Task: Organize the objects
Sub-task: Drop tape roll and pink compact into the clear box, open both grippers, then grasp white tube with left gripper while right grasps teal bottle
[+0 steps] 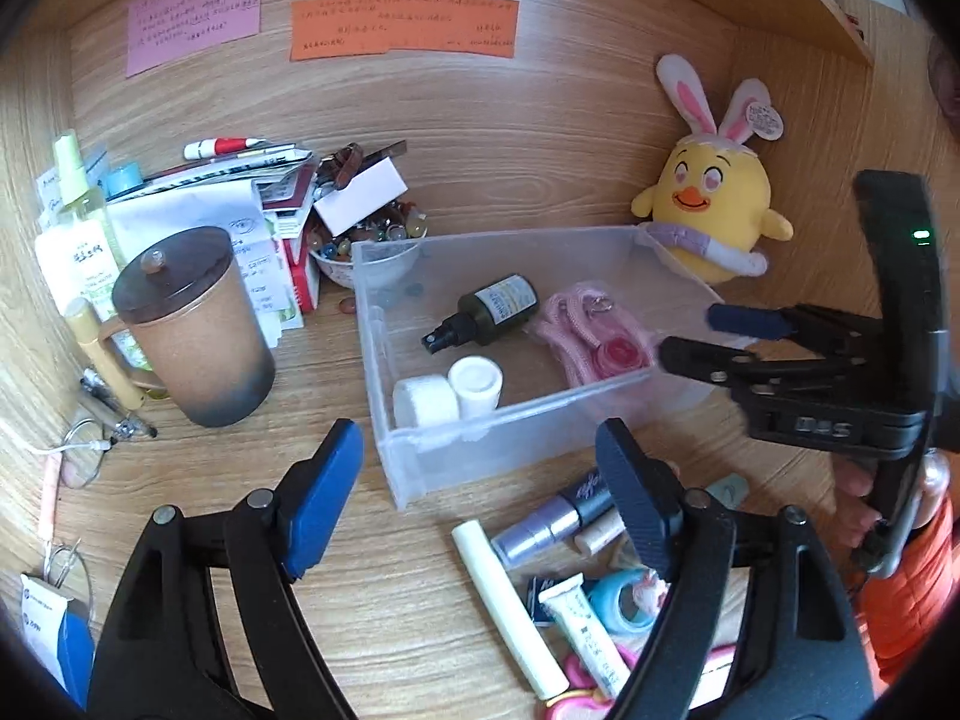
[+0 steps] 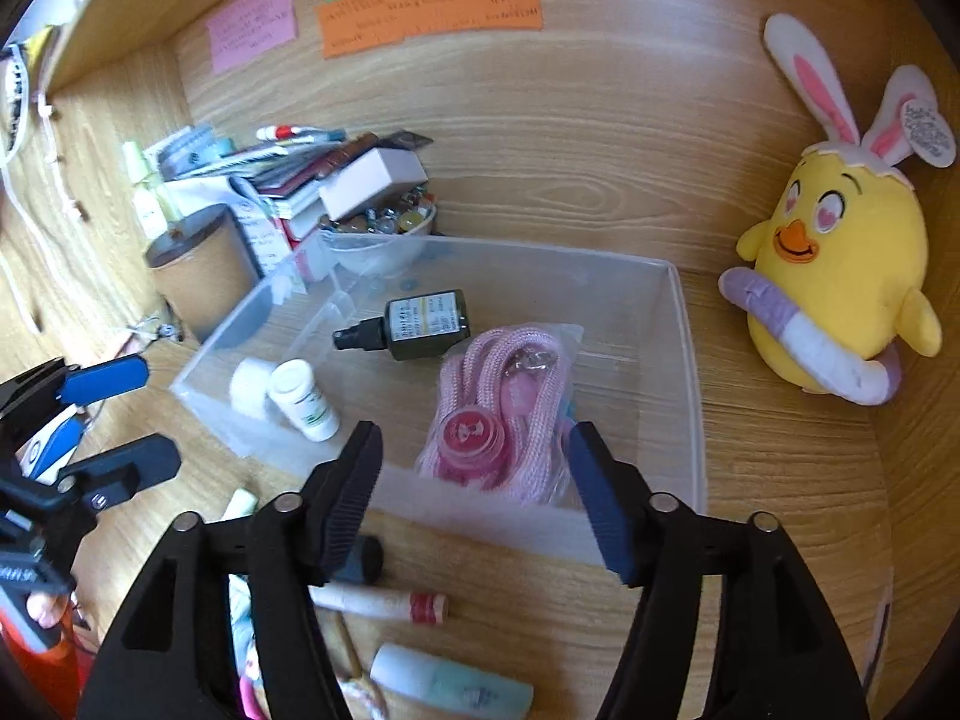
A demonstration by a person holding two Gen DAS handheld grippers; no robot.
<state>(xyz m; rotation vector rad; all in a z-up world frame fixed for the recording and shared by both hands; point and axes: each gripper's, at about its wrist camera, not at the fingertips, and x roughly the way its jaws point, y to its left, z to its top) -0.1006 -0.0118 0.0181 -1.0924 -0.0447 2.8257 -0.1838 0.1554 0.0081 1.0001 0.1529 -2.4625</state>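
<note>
A clear plastic bin (image 1: pixel 384 324) (image 2: pixel 684 360) stands on the wooden desk. Inside lie a dark green spray bottle (image 1: pixel 498 306) (image 2: pixel 426 324), a bagged pink cord with a red disc (image 1: pixel 594 342) (image 2: pixel 504 402), a small white bottle (image 1: pixel 477 384) (image 2: pixel 303 399) and a white roll (image 1: pixel 420 402). My left gripper (image 1: pixel 474 462) (image 2: pixel 138 414) is open and empty, just in front of the bin's near-left corner. My right gripper (image 2: pixel 474 444) (image 1: pixel 714 336) is open over the bin's near-right wall, above the pink cord, not touching it.
Loose tubes lie in front of the bin: a white stick (image 1: pixel 504 594), a silver-purple tube (image 1: pixel 552 525), a red-banded tube (image 2: pixel 384 603). A brown lidded mug (image 1: pixel 192 324), a paper pile (image 1: pixel 240 192) and a bead bowl (image 1: pixel 372 240) crowd the left. A yellow plush chick (image 2: pixel 840 258) sits at the right.
</note>
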